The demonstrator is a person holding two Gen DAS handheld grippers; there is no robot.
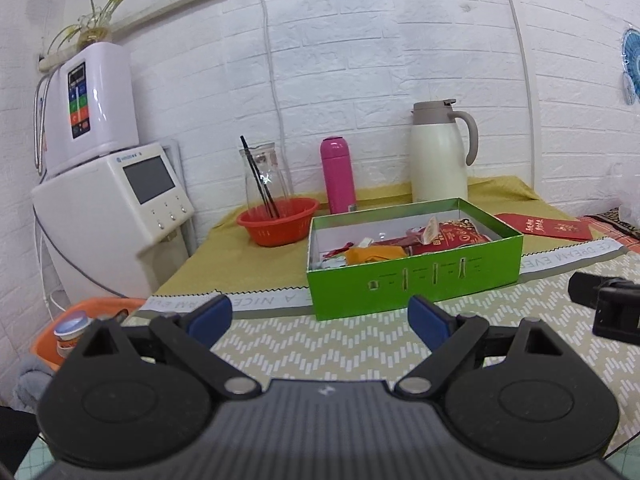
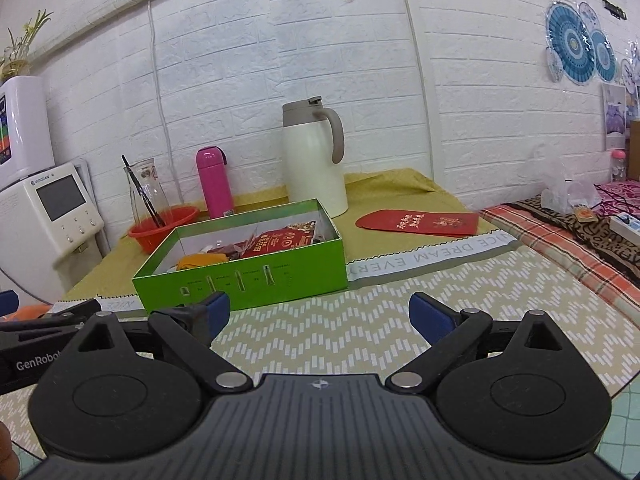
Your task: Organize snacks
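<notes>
A green open box (image 1: 416, 280) stands on the table with several snack packets inside: a red packet (image 1: 448, 238) and an orange one (image 1: 374, 255). My left gripper (image 1: 320, 318) is open and empty, just in front of the box. In the right wrist view the same box (image 2: 240, 276) holds the red packet (image 2: 280, 242) and the orange one (image 2: 202, 260). My right gripper (image 2: 320, 316) is open and empty, in front of the box's right end. The right gripper's body shows at the right edge of the left wrist view (image 1: 608, 306).
Behind the box stand a red bowl (image 1: 278, 220) with a glass carafe (image 1: 264, 176), a pink flask (image 1: 338, 176) and a cream thermos jug (image 1: 440, 156). A red envelope (image 2: 418, 222) lies right of the box. A white dispenser (image 1: 112, 212) stands left; an orange bin (image 1: 84, 328) sits below.
</notes>
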